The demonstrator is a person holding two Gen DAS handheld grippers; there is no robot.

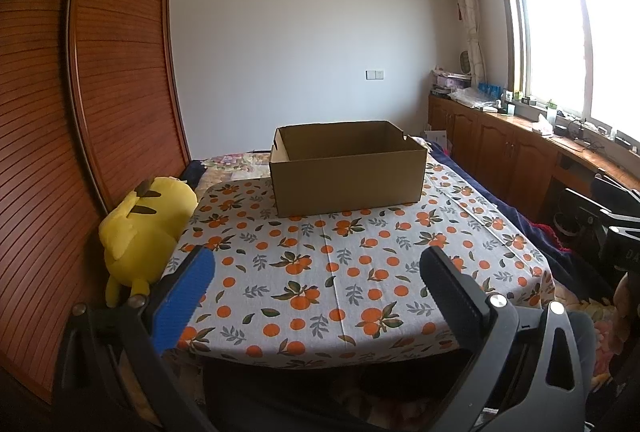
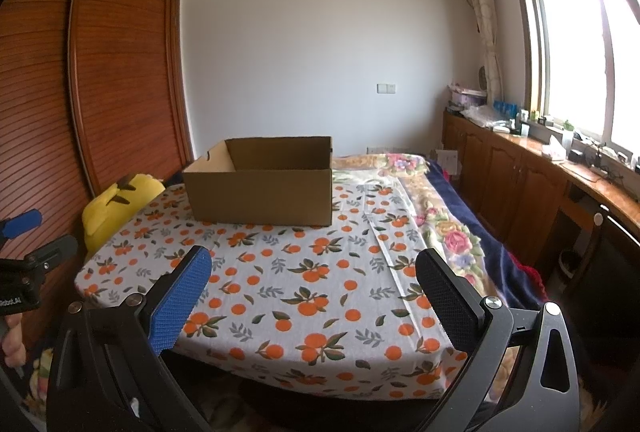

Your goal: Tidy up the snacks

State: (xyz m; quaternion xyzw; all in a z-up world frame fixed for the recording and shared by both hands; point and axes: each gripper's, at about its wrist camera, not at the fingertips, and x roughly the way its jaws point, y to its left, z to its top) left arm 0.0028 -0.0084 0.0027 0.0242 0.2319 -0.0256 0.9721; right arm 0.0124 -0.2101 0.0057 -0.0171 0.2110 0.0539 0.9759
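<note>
An open brown cardboard box (image 1: 347, 168) stands at the far side of a table covered with an orange-fruit patterned cloth (image 1: 320, 272). It also shows in the right wrist view (image 2: 260, 184), to the left of centre on the same cloth (image 2: 300, 292). I cannot see into the box. No snacks are in view. My left gripper (image 1: 316, 296) is open and empty, held above the table's near edge. My right gripper (image 2: 312, 296) is open and empty, also above the near edge. The left gripper also shows in the right wrist view (image 2: 24, 240) at the far left edge.
A yellow plush toy (image 1: 144, 232) lies at the table's left side against a wooden slatted wardrobe (image 1: 100, 92). A bed with a floral blanket (image 2: 448, 232) lies to the right. Wooden cabinets (image 2: 520, 184) with clutter run under the window.
</note>
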